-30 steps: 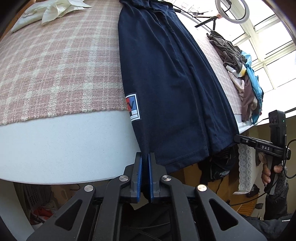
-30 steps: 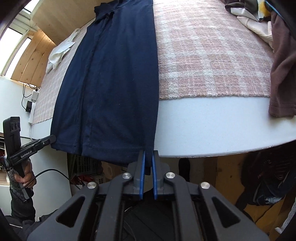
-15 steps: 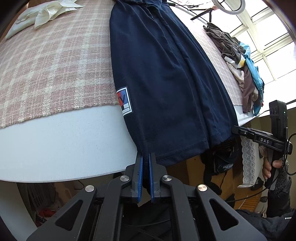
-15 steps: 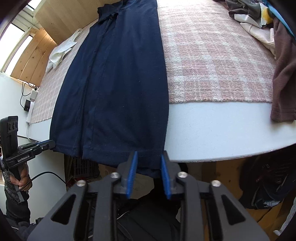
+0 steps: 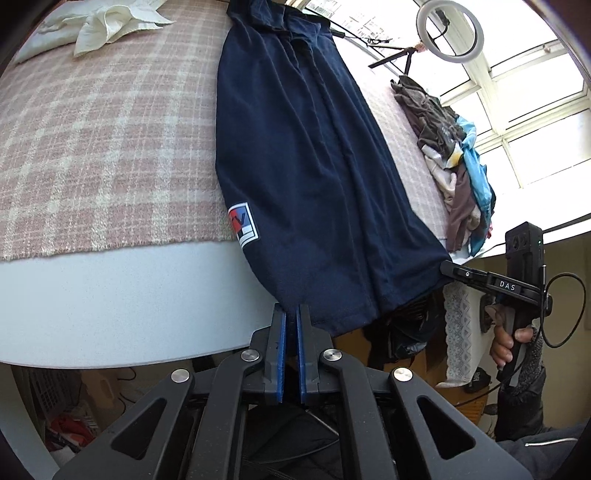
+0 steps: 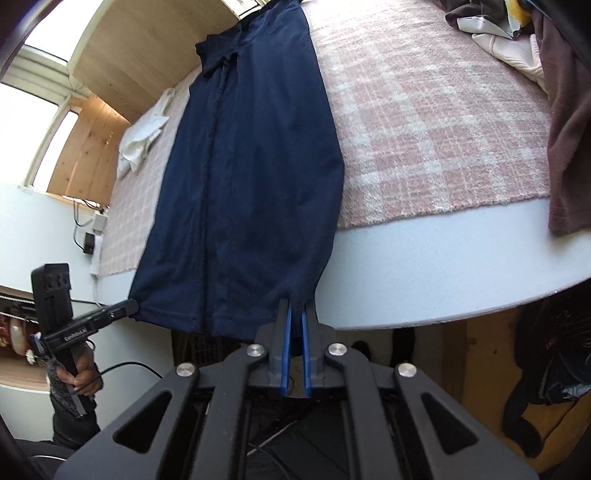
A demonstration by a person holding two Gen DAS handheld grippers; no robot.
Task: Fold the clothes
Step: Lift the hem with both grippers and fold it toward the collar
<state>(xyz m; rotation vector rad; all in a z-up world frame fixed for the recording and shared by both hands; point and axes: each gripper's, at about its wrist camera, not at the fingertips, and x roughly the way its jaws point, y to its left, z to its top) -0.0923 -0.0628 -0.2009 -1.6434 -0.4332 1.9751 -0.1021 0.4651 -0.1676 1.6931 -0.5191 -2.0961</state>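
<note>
A pink-and-cream plaid blanket (image 5: 92, 147) covers a white table (image 5: 122, 295) in a room with pale wood panelling and bright windows (image 5: 535, 110).

The left gripper (image 5: 290, 314) is clamped on the hem corner of a navy shirt (image 5: 314, 166), its blue pads pressed close with the cloth pinched between them. The right gripper (image 6: 294, 314) is likewise closed on the other hem corner of the shirt (image 6: 251, 166). Both corners are held just past the table's near edge, so the hem hangs free between the two tools while the rest of the shirt stretches away from them, flat along the blanket, with its collar at the far end.

Just ahead of the left gripper, near that side seam, the shirt carries a small sewn patch (image 5: 242, 223) in red, blue and white with a letter like a "V"; I cannot read more of it. In the left wrist view the right tool (image 5: 495, 284), out to the right, bears the letters "DAS" on its arm. In the right wrist view the left tool (image 6: 88, 325), out to the left, has a short white label that I cannot make out.

Farther off, a cream cloth (image 5: 107, 22) lies crumpled on the blanket beyond and left of the left gripper. A heap of mixed clothes (image 5: 454, 166) sits to the right of the shirt, towards the windows, and a ring light (image 5: 450, 33) stands past the table's far end.
</note>
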